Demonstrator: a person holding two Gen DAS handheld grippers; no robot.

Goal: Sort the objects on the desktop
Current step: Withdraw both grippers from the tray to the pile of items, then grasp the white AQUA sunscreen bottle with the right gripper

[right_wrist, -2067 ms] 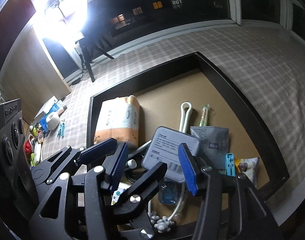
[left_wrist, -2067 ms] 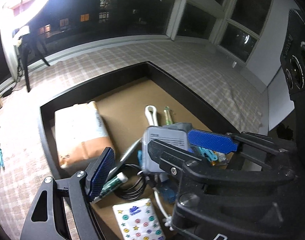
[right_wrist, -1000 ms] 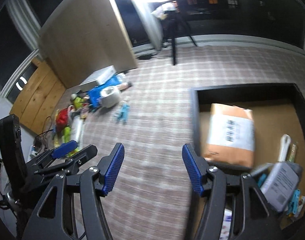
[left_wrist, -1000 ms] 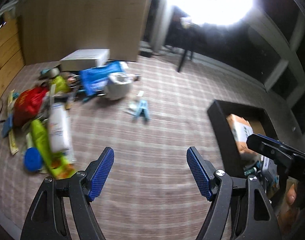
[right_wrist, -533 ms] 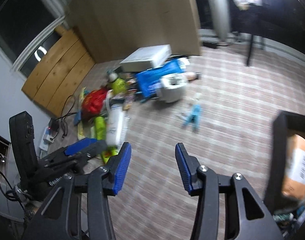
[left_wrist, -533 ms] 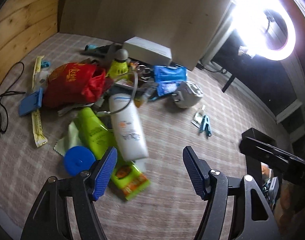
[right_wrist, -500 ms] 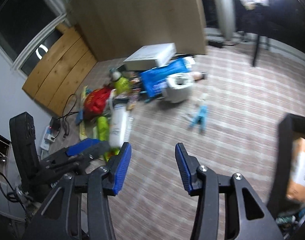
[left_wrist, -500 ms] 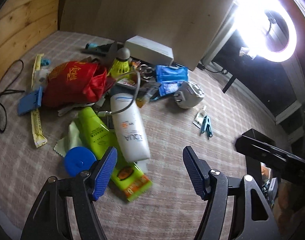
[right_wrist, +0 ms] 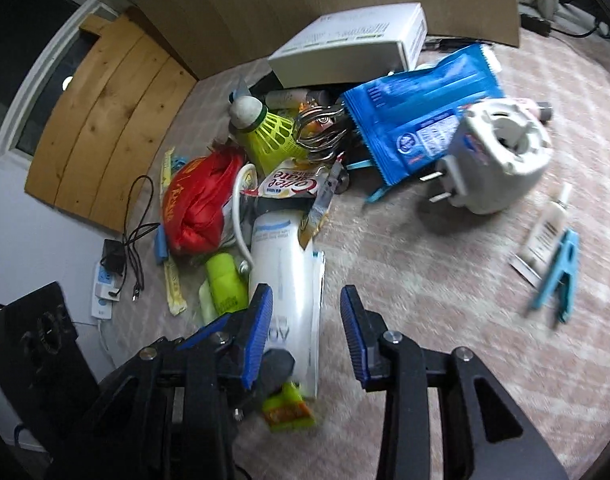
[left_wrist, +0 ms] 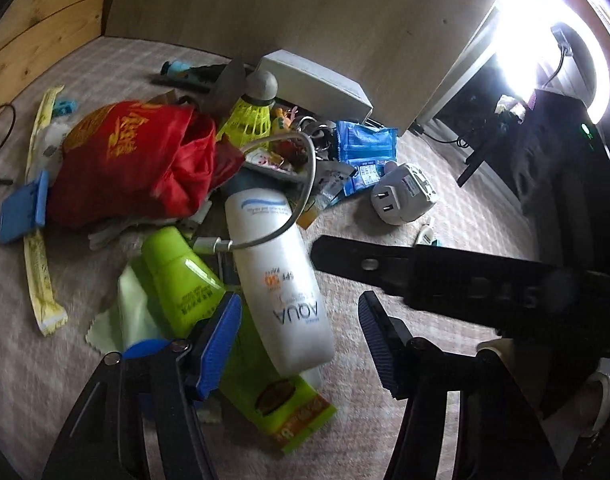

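On the checked cloth [right_wrist: 445,280] a heap of clutter lies against a white box [right_wrist: 345,46], with a red bag [left_wrist: 133,164] at one side and a white AQUA bottle [left_wrist: 279,276] lying on top of a green tube [left_wrist: 185,280]. The left gripper [left_wrist: 299,344] hangs released and empty just over the bottle's base, and the right gripper [right_wrist: 307,326] hovers beside it, also spread wide, its blue pads [right_wrist: 259,332] holding nothing. Smaller bits sit apart: a white plug adapter [right_wrist: 501,164], a yellow shuttlecock [right_wrist: 265,128] and a blue clothespin [right_wrist: 559,280].
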